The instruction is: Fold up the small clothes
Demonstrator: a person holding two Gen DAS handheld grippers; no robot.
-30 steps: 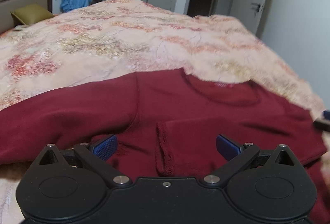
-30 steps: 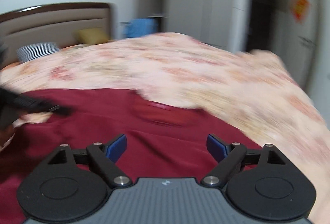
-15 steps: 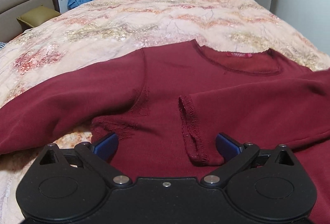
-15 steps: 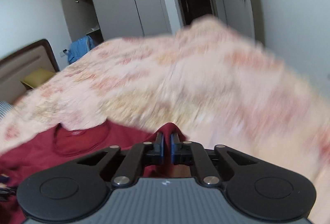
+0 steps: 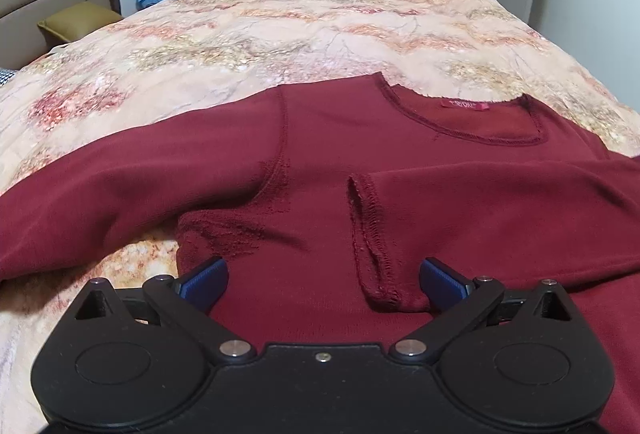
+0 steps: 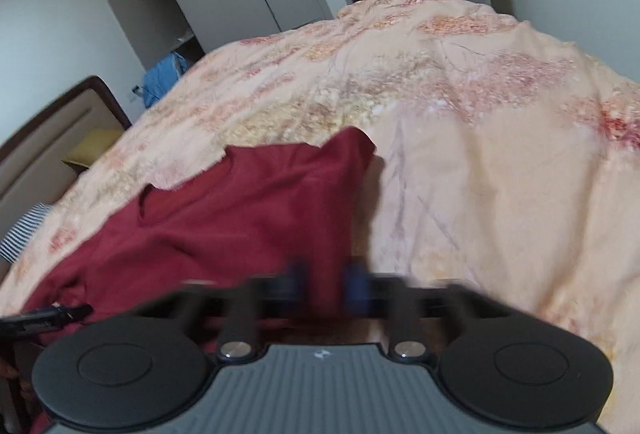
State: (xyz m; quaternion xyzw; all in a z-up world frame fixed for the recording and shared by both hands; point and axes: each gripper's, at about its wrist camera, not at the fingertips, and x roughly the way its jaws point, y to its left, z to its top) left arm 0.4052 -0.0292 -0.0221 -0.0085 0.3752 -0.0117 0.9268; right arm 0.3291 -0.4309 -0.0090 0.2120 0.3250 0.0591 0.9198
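Left wrist view: maroon sweater [image 5: 320, 162] spread across centre frame on floral quilt [image 5: 280, 34], one cuff [image 5: 372, 234] folded over chest | soft, limp knit, light; best taken at cuff or hem | my left gripper [image 5: 322, 276] fingers wide apart, empty | my right gripper [image 6: 326, 288] blurred, fingers narrowly apart around sweater fabric, clamping uncertain.

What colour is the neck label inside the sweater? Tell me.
Bright pink-red label, clearest in the left wrist view.

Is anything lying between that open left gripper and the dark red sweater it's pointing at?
Nothing visible. The left gripper hangs open directly over the dark red sweater, with the cuff of the folded sleeve between its fingers. Only floral bedspread surrounds it.
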